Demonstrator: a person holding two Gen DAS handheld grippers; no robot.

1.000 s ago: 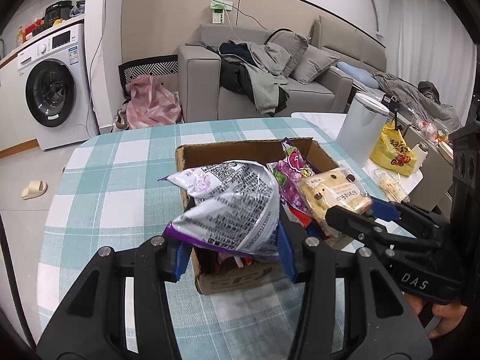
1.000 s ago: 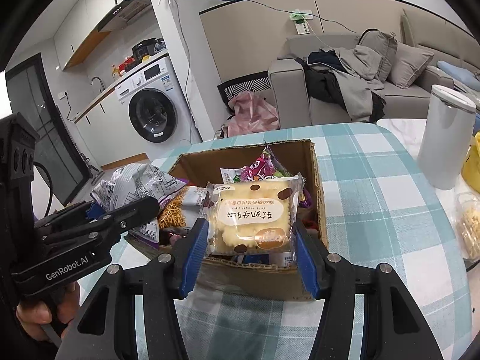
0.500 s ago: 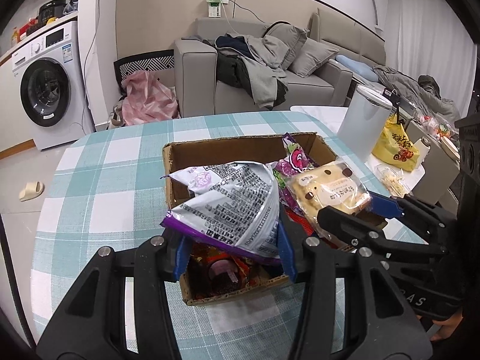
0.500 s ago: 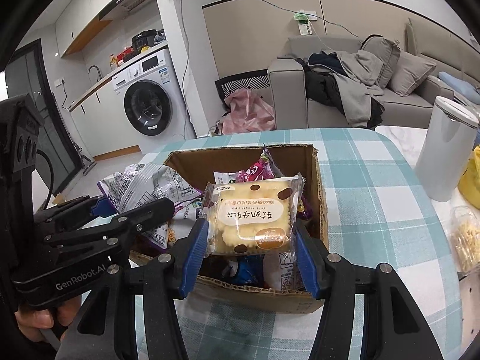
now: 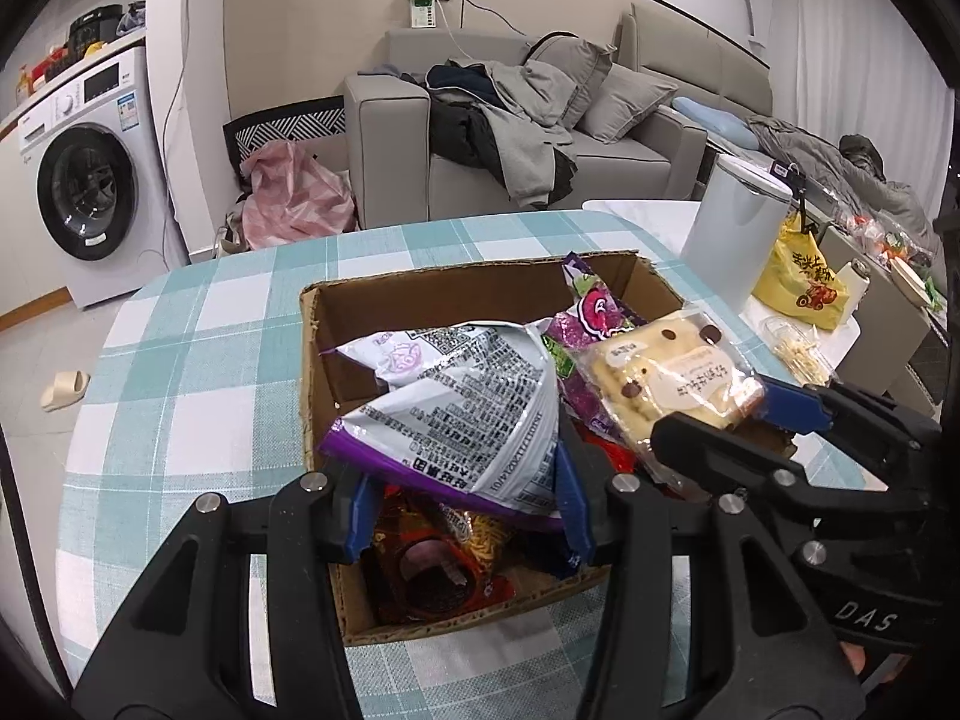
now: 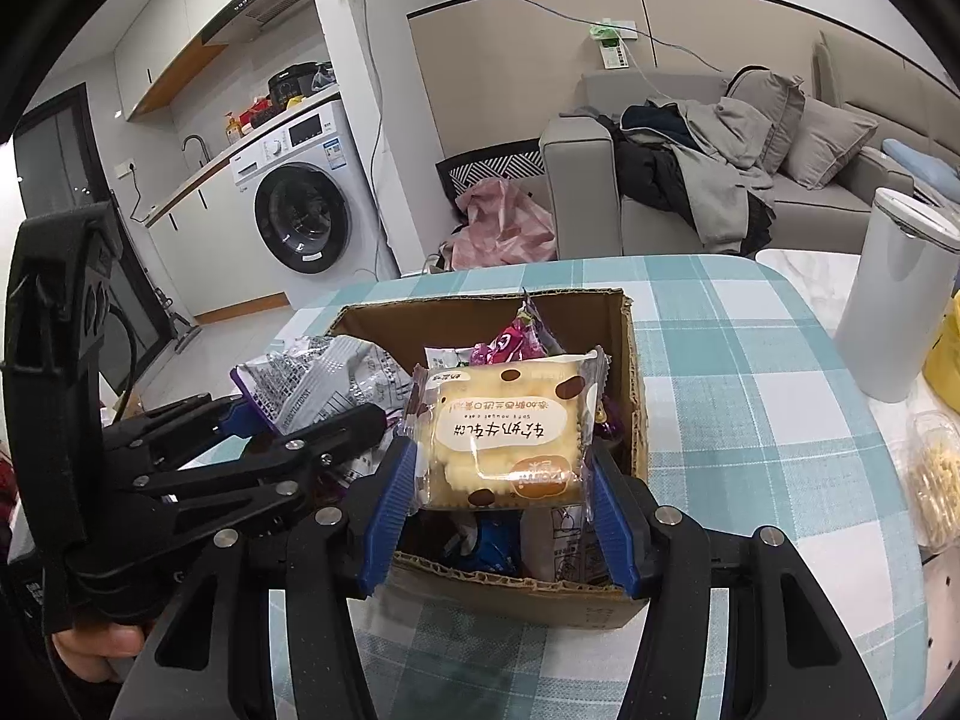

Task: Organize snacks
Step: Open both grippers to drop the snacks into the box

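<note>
Between the blue pads of the left gripper [image 5: 462,510] hangs a silver-and-purple bag [image 5: 462,414], pinched by its lower edge and held above the near left part of an open box [image 5: 309,372]. To that gripper's right, the right gripper [image 6: 501,507] is clamped on a clear-wrapped yellow cake [image 6: 504,429], held over the box's near right side. Below both, more snack packets lie inside the box, a red one [image 5: 432,564] under the bag and a purple one [image 5: 594,315] standing beyond the cake. The box sits on a checked tablecloth [image 5: 198,360]; further right stands a white canister [image 6: 894,312].
</note>
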